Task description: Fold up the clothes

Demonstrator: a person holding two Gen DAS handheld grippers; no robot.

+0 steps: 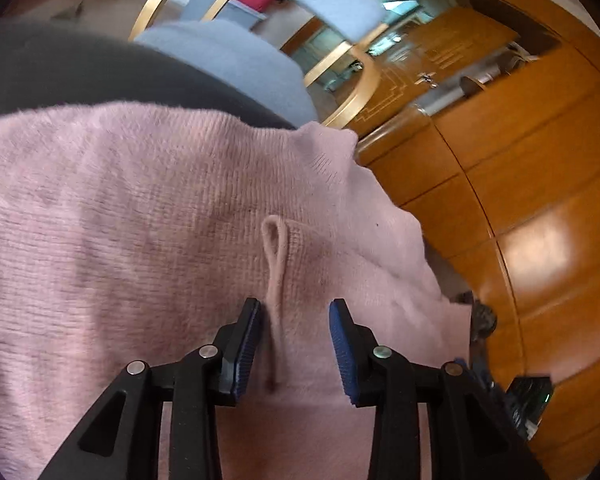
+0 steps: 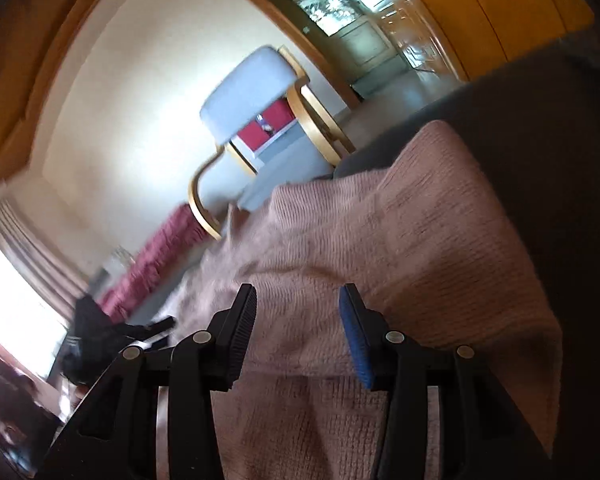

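Warm orange wood panelling point(image 1: 520, 184) fills the room's side at 3 o'clock in the left wrist view, with a pale blue chair point(image 1: 236, 60) on bent blond-wood legs at 12 o'clock beyond a dark grey surface point(image 1: 60, 68). Spread over that surface lies the pink sweater point(image 1: 140, 216), a fuzzy, fine-ribbed knit, dusty rose in colour, taking up most of the frame from 9 o'clock to 4 o'clock. A narrow raised pleat of the knit runs from the centre down to 6 o'clock. The left gripper point(image 1: 294, 344) has its jaws apart, straddling that pleat, its blue pads on either side and not clamped on it.

From the right wrist camera the sweater point(image 2: 380, 248) shows a doubled layer, its folded edge crossing at 6 o'clock. The right gripper point(image 2: 298, 332) is likewise spread wide over the knit, pinching nothing. The view is motion-blurred toward 9 o'clock.
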